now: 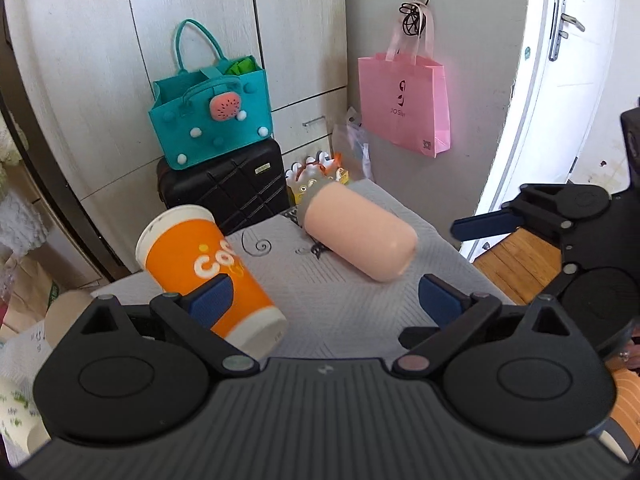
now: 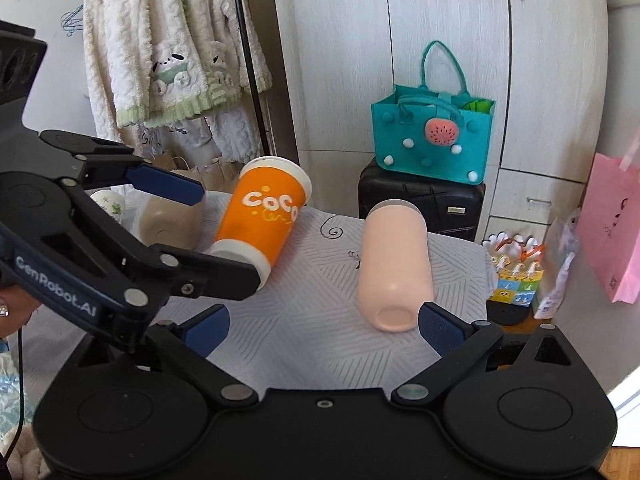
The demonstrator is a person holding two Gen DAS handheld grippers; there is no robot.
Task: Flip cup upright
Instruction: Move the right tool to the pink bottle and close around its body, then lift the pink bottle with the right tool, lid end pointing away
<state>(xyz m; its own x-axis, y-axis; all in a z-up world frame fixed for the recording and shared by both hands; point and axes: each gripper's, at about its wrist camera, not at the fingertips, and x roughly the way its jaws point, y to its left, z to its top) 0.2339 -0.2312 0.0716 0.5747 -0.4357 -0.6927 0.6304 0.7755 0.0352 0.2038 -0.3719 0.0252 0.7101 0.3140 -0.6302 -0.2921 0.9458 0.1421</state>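
An orange paper cup (image 1: 200, 268) with white rim and base is tilted, its mouth up and away; it also shows in the right wrist view (image 2: 262, 220). My left gripper (image 1: 324, 300) is open, its left pad touching the cup's side. A pink tumbler (image 1: 360, 236) lies on its side on the grey cloth, its base toward me in the right wrist view (image 2: 394, 264). My right gripper (image 2: 324, 328) is open, its right pad beside the tumbler's base.
The cloth-covered table (image 2: 304, 332) has a beige cup (image 2: 168, 220) at its left. A black suitcase (image 1: 224, 192) with a teal bag (image 1: 212, 120) stands behind. A pink bag (image 1: 404, 104) hangs on the wall. Snack boxes (image 2: 516, 280) sit right.
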